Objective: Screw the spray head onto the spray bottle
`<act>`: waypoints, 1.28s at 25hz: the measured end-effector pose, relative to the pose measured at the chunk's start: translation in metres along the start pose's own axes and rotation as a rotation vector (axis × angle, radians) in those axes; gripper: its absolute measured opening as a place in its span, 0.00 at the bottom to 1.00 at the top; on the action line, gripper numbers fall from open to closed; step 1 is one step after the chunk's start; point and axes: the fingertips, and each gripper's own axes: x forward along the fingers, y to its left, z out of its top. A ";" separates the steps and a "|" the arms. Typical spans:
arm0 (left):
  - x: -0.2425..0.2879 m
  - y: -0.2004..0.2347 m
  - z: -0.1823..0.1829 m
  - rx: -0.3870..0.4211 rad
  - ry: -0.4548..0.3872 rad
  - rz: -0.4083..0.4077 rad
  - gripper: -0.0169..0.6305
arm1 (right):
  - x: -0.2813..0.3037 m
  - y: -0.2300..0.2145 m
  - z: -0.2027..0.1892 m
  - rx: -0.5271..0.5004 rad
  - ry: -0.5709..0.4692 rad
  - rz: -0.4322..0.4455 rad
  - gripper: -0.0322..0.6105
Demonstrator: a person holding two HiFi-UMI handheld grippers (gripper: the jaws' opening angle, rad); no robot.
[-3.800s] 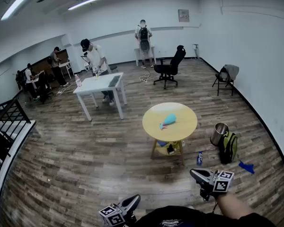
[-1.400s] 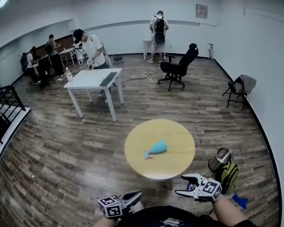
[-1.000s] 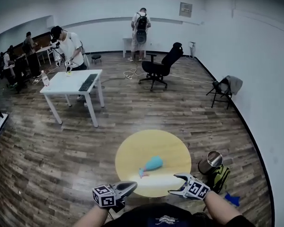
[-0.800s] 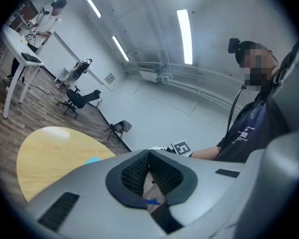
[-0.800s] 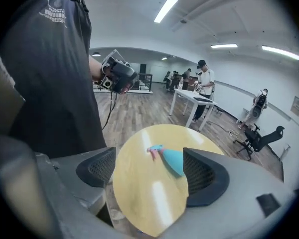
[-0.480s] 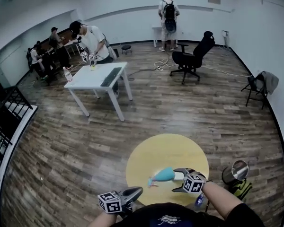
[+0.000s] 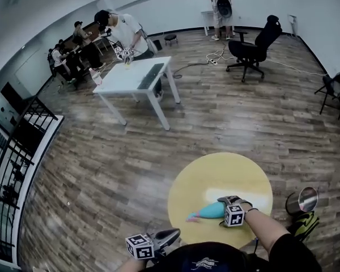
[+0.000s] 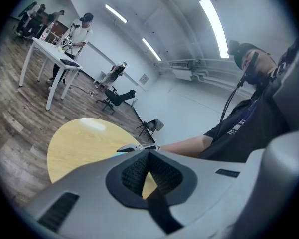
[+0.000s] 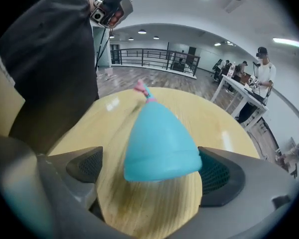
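A light-blue cone-shaped spray bottle [image 7: 208, 211] with a pink tip lies on its side on the round yellow table [image 7: 226, 174]. In the right gripper view its wide end [image 9: 159, 138] fills the space between the jaws. My right gripper [image 7: 222, 211] has just been opening and stands open around that wide end. The left pad is clearly apart from it and the right pad is close beside it. My left gripper [image 7: 171, 237] is shut on nothing, low by my body off the table's near edge. Its pads [image 8: 139, 168] meet.
A metal bin [image 7: 301, 199] and a green backpack [image 7: 303, 225] stand on the floor right of the table. Farther off are a white table [image 7: 137, 78] with people around it, a black office chair [image 7: 258, 41] and a black railing [image 7: 17, 146] at the left.
My right gripper has dropped onto the table and come round the blue bottle's wide end, its jaws spreading wider. The head view has tilted down. The left gripper stays shut near my body.
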 end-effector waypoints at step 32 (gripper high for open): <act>-0.098 0.061 0.002 -0.046 -0.078 0.073 0.05 | 0.064 0.077 0.158 0.561 0.060 0.147 0.94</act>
